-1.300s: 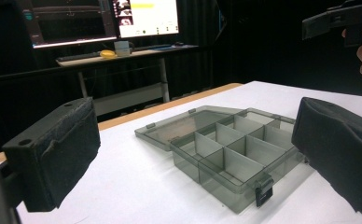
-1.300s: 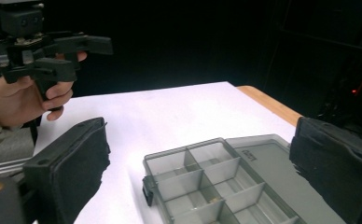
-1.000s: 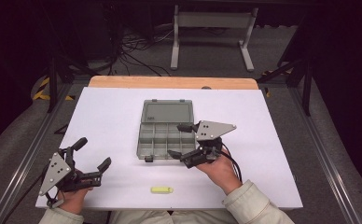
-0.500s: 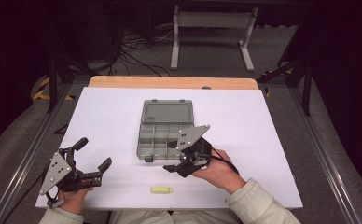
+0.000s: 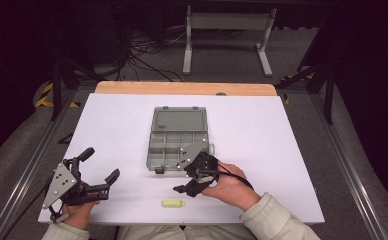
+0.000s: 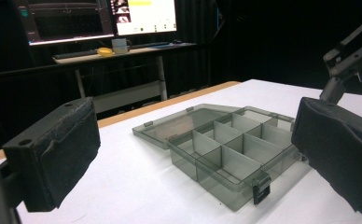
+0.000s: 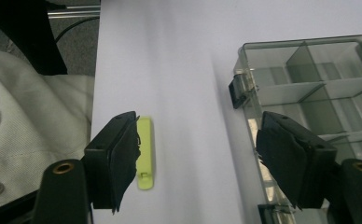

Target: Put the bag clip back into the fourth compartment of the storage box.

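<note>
Grey divided box (image 5: pixel 178 140) sits mid-table on the white table (image 5: pixel 262 150), lid flat open on its far side, compartments look empty. Right gripper (image 5: pixel 192 182) is at the box's near right corner, jaws wide apart, holding nothing, pointed down toward the person's edge. In the right gripper view the small yellow-green clip (image 7: pixel 144 151) lies flat on the table just beside one jaw, partly behind it; can't tell if touching. The box's black latch (image 7: pixel 236 92) is on the other side. Clip is near the box's front, close to the table's near edge. Left gripper (image 5: pixel 94 172) is well left of the box, jaws wide apart, empty, aimed at the box.
</note>
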Demonstrator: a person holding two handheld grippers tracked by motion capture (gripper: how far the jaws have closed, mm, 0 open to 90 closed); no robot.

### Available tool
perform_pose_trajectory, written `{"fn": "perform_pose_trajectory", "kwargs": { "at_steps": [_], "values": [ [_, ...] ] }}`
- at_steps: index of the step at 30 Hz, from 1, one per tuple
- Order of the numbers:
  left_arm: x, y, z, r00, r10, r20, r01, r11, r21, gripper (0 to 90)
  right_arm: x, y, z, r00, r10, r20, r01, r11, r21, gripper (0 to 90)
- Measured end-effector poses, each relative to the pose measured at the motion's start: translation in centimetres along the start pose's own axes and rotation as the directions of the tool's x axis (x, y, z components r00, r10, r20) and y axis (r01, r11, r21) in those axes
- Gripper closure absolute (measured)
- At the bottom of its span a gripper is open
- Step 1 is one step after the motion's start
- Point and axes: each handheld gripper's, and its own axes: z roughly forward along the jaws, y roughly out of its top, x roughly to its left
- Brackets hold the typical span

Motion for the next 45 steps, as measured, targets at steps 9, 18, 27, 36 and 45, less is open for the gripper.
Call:
{"fn": "perform_pose_trajectory", "kwargs": {
  "at_steps": [9,18,27,36,45],
  "values": [
    [0.0,0.0,0.0,1.0000,0.002,0.000,-0.002,1.0000,-0.002,1.6,0.5,0.0,1.6,0.9996,-0.003,-0.027,0.005,0.997,0.071,29.8],
    [0.0,0.0,0.0,1.0000,0.001,0.000,-0.001,1.0000,-0.003,1.5,1.3,-0.3,3.4,0.9982,0.005,-0.060,0.002,0.994,0.110,28.0],
    [0.0,0.0,0.0,1.0000,0.004,-0.001,-0.004,1.0000,-0.001,1.6,1.9,-0.8,4.9,0.9970,0.002,-0.077,0.008,0.991,0.132,26.8],
    [0.0,0.0,0.0,1.0000,0.001,0.000,-0.001,1.0000,-0.003,1.6,2.3,-0.9,5.9,0.9953,0.013,-0.096,0.005,0.983,0.183,28.0],
    [0.0,0.0,0.0,1.0000,0.004,0.002,-0.004,1.0000,0.002,1.6,2.8,-1.0,6.6,0.9948,0.013,-0.101,0.010,0.975,0.224,33.0]
  ]
}}
